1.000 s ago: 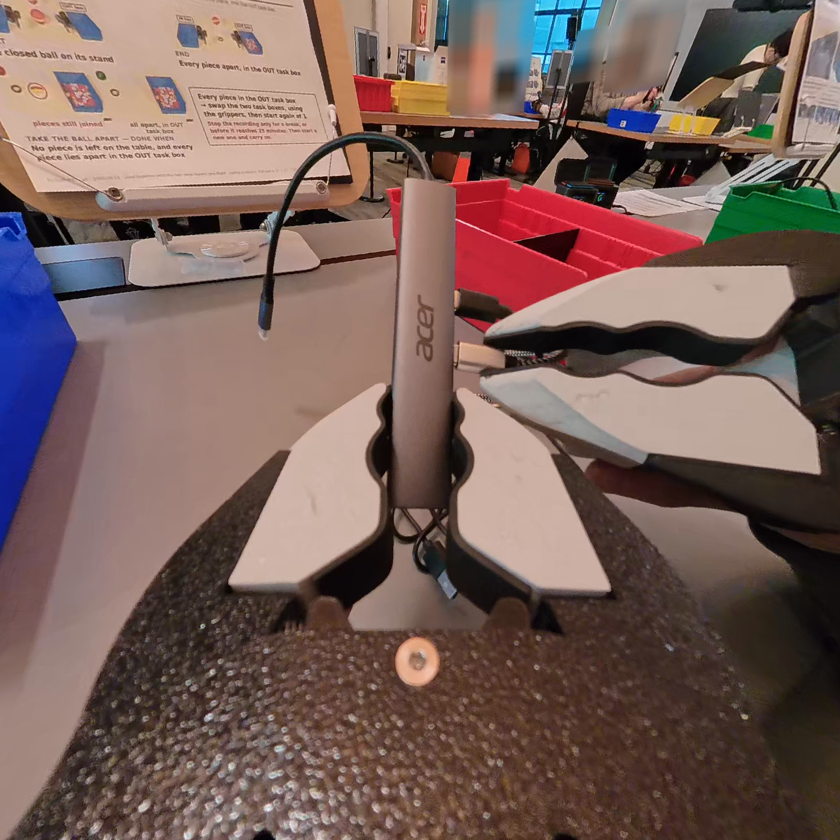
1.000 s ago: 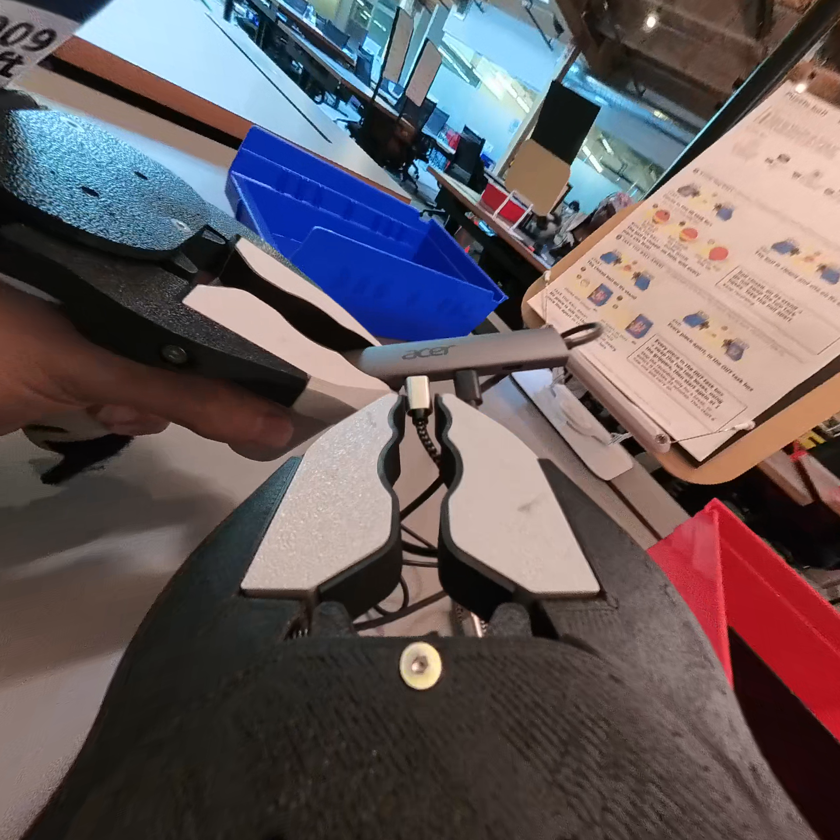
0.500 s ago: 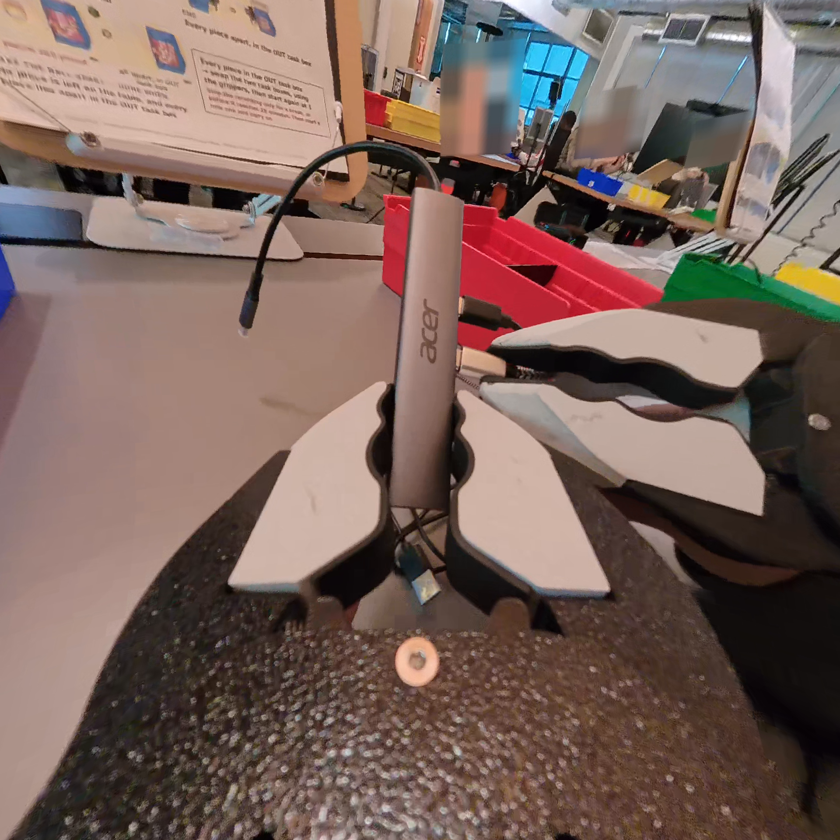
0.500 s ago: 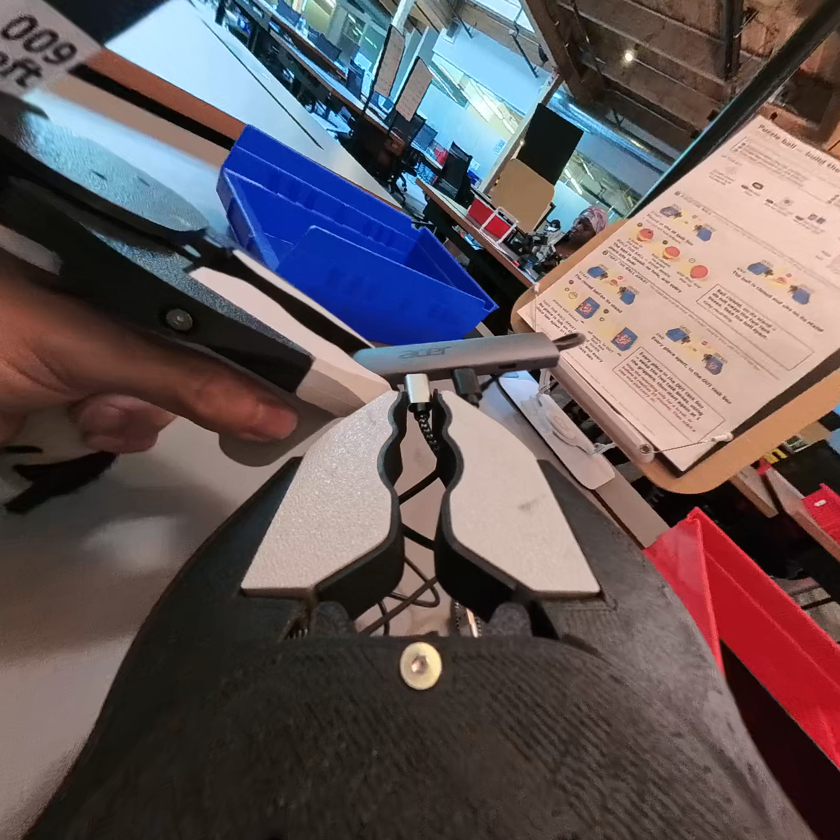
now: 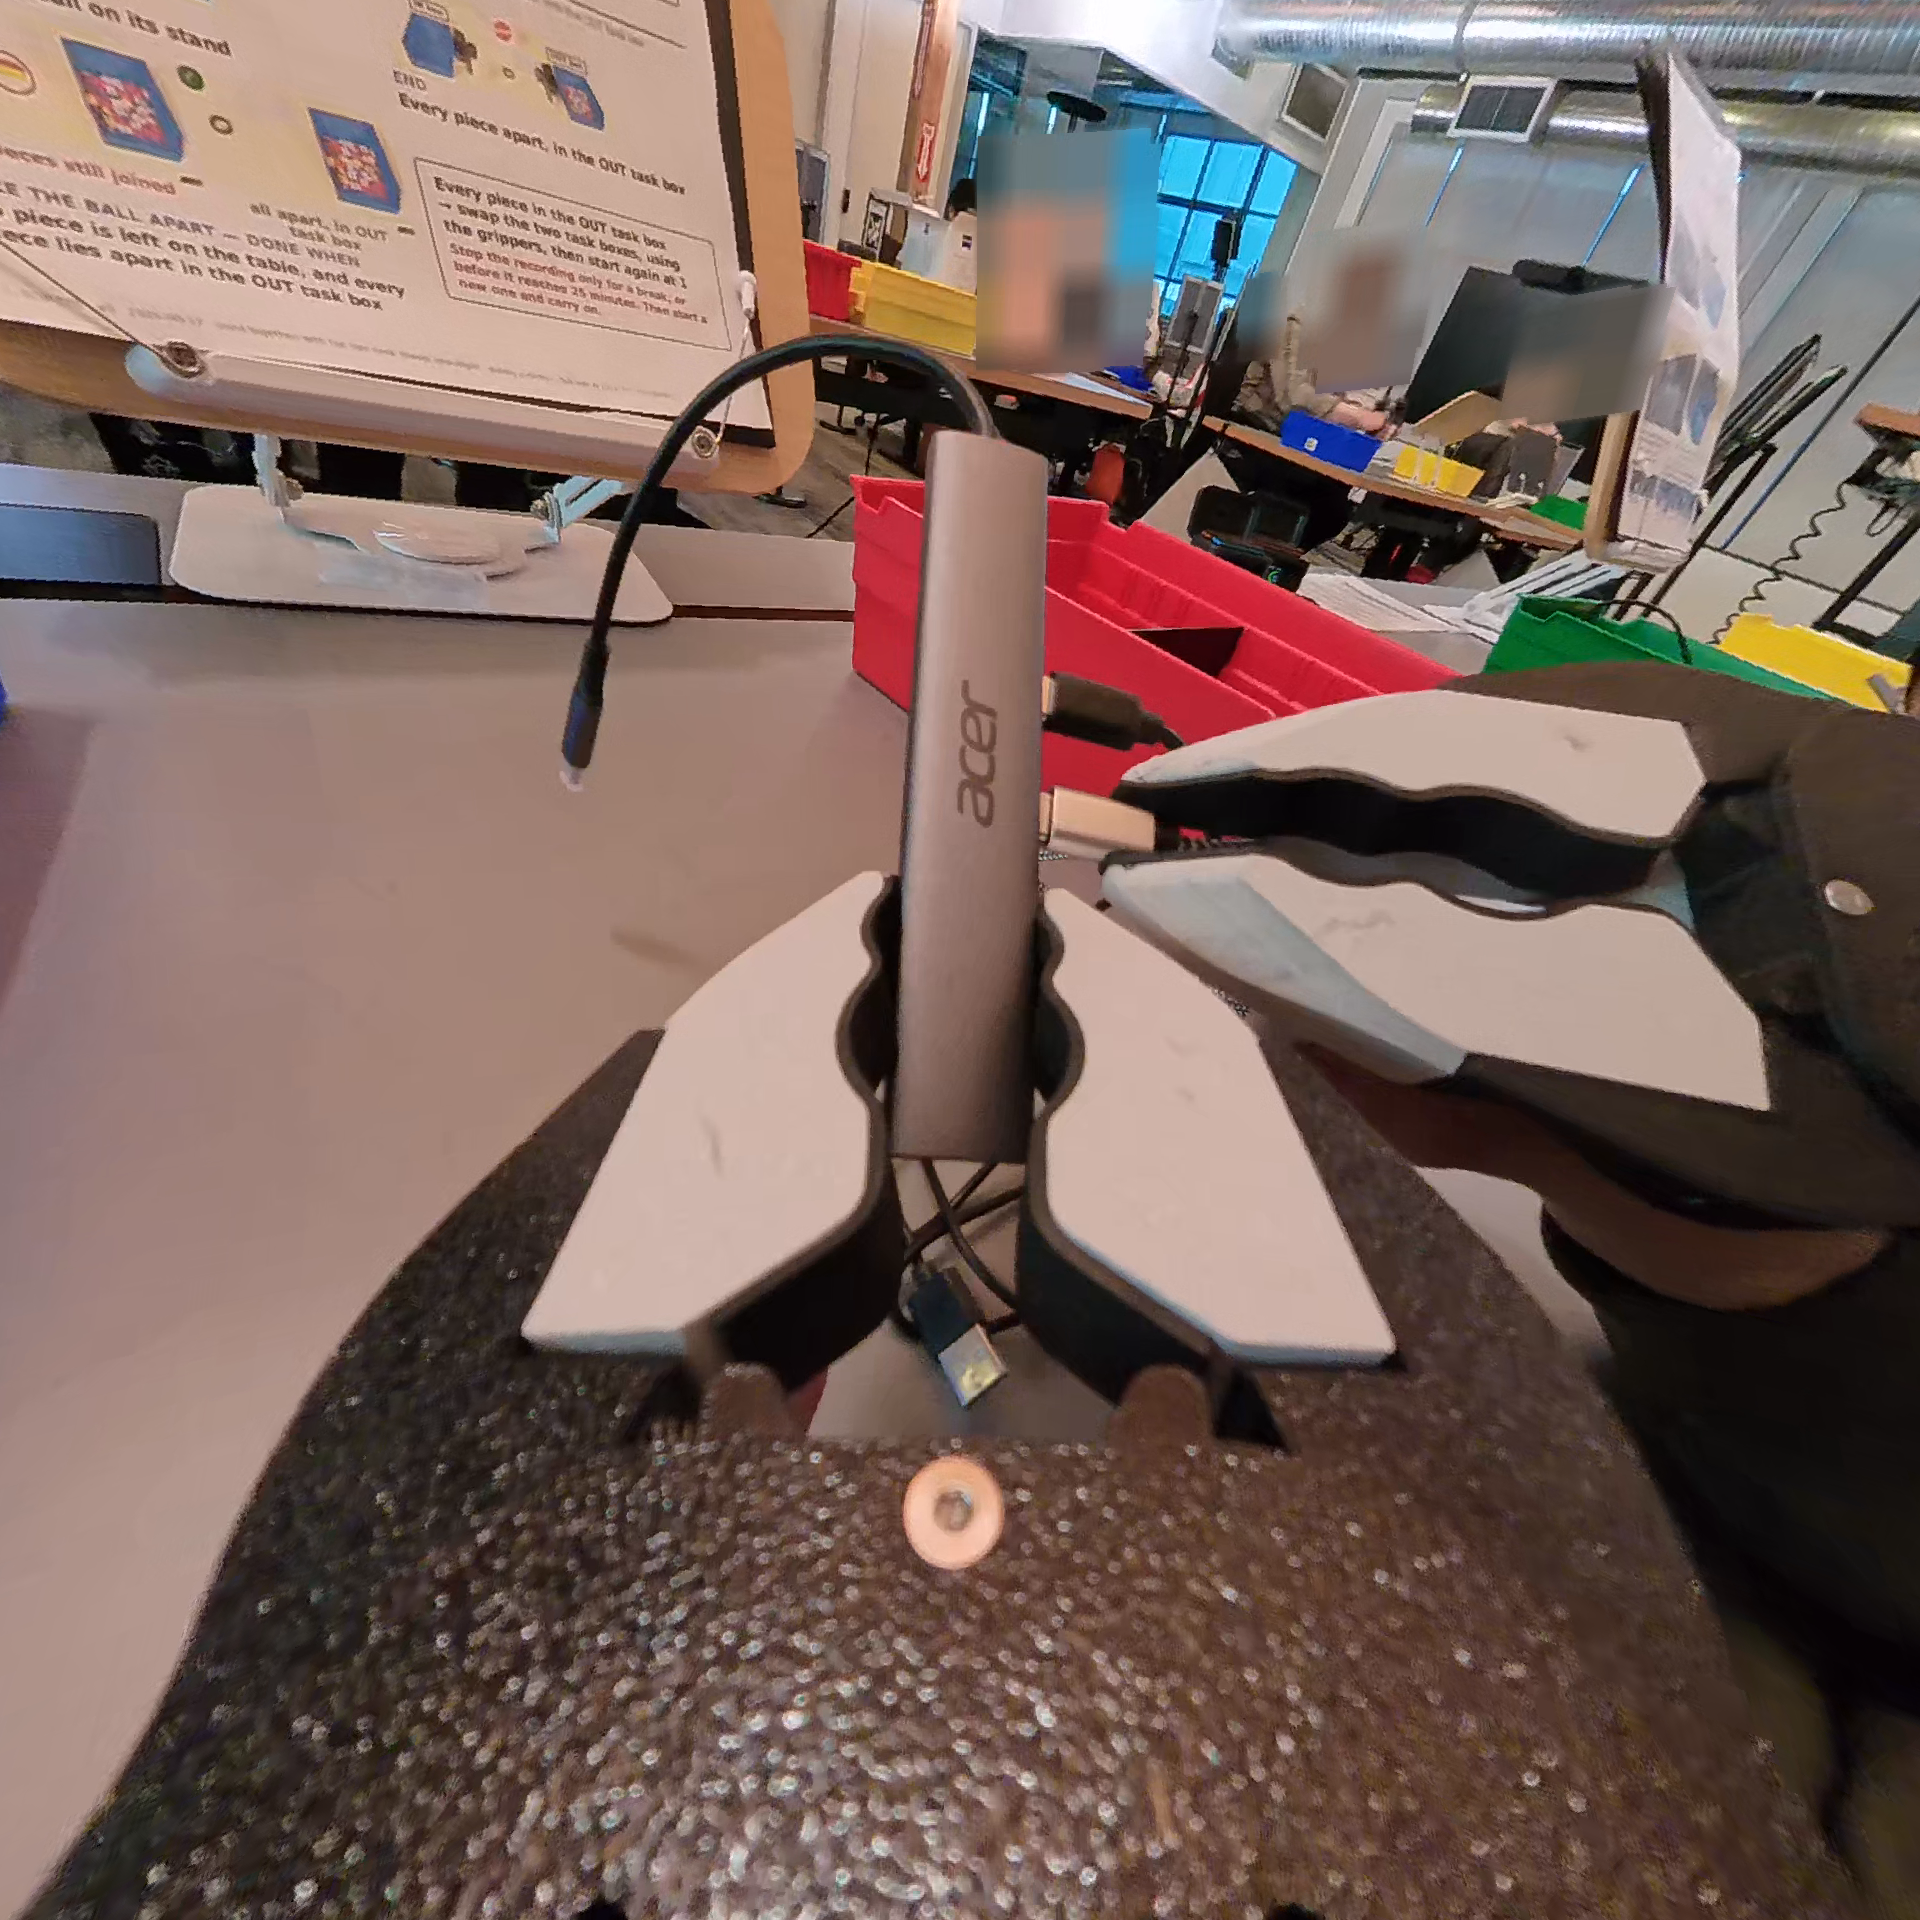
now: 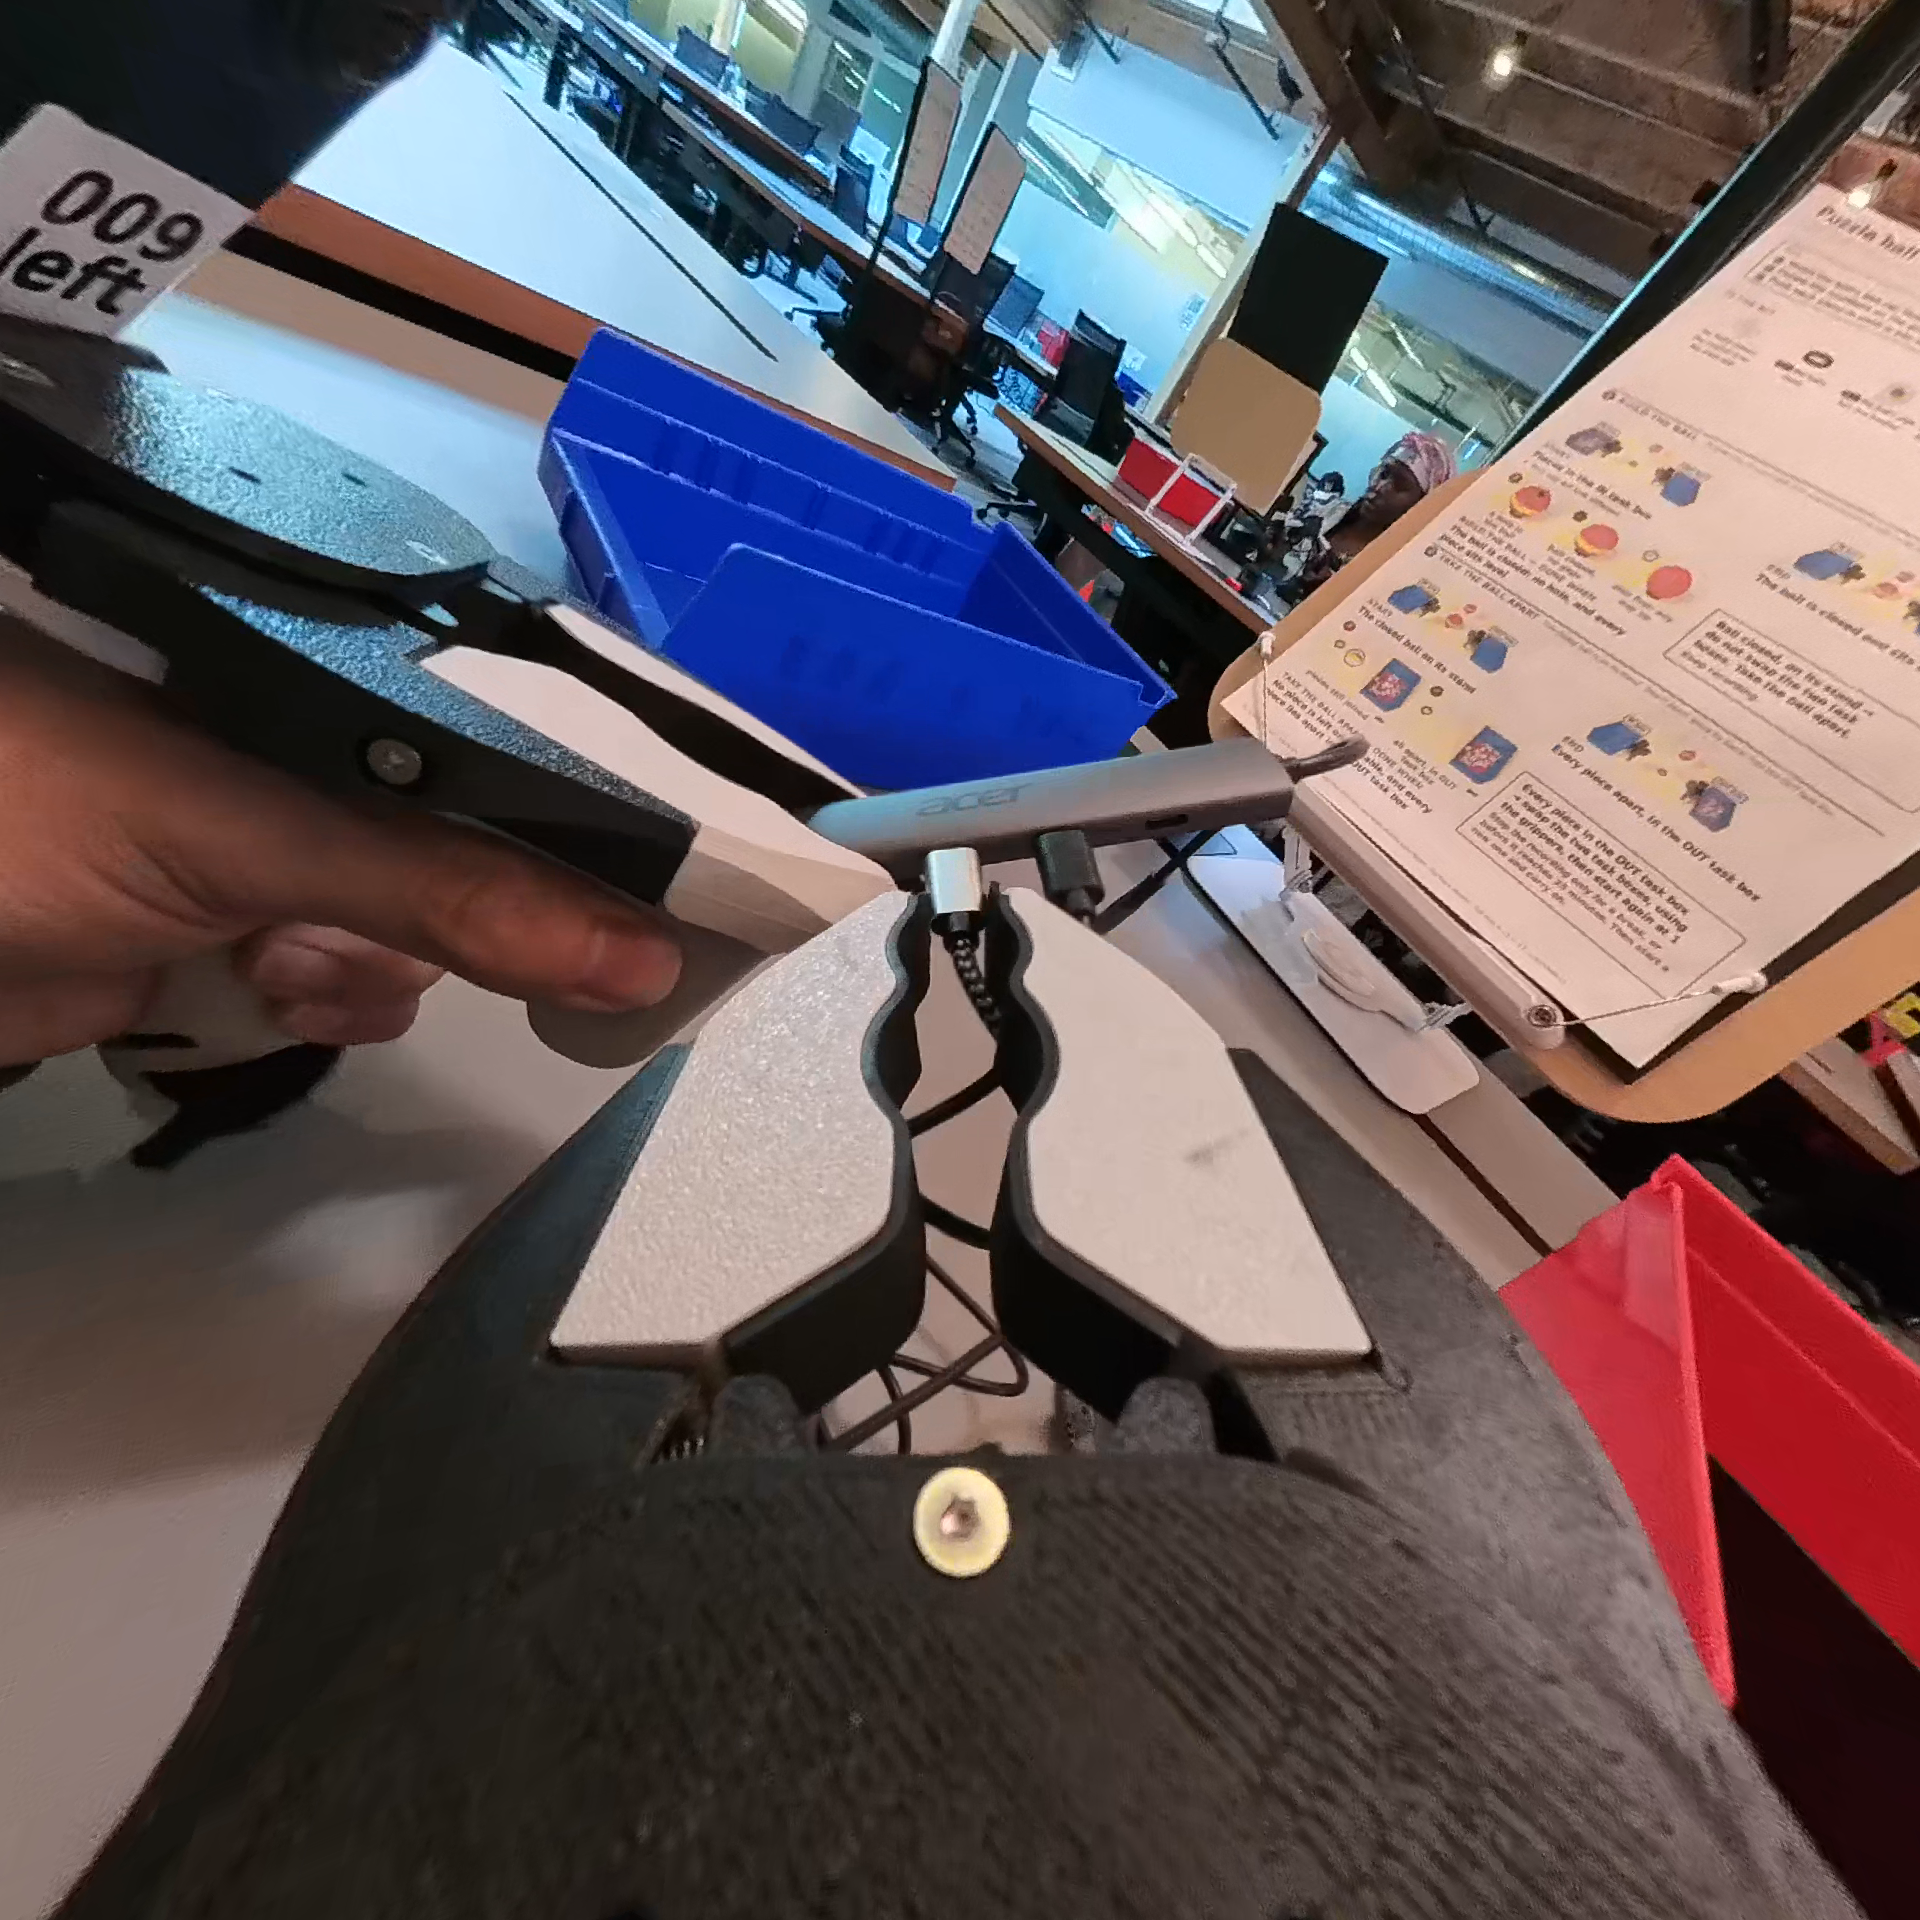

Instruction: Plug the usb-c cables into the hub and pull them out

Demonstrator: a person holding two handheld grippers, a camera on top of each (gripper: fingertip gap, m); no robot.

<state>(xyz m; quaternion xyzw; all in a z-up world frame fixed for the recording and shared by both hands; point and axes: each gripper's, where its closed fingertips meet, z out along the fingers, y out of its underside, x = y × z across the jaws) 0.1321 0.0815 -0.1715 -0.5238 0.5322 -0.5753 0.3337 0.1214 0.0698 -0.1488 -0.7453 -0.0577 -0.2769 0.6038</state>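
My left gripper (image 5: 964,914) is shut on a grey metal hub (image 5: 975,748) and holds it above the table; the hub also shows in the right wrist view (image 6: 1060,795). The hub's own black lead (image 5: 665,520) arcs off its far end and hangs free. My right gripper (image 6: 954,914) is shut on a silver usb-c plug (image 6: 951,873) with a braided cable; the plug sits in the hub's side (image 5: 1091,823). A black usb-c plug (image 6: 1070,862) sits in the port beside it (image 5: 1101,717). Another loose connector (image 5: 961,1351) lies under the left gripper.
A red bin (image 5: 1143,623) stands behind the hub and a blue bin (image 6: 831,623) on the other side. An instruction board on a stand (image 5: 416,208) rises at the table's far edge (image 6: 1621,727). A person's hand (image 6: 312,883) holds the left gripper. Loose cables trail below the right gripper. My left and right fingertips are right by each other. The loose connector (image 5: 961,1351) is about 11 cm from my left fingertips.
Both grippers have moved together with the hub and turned a little, so the background has shifted. The silver plug stays at the hub's side and both grips hold.
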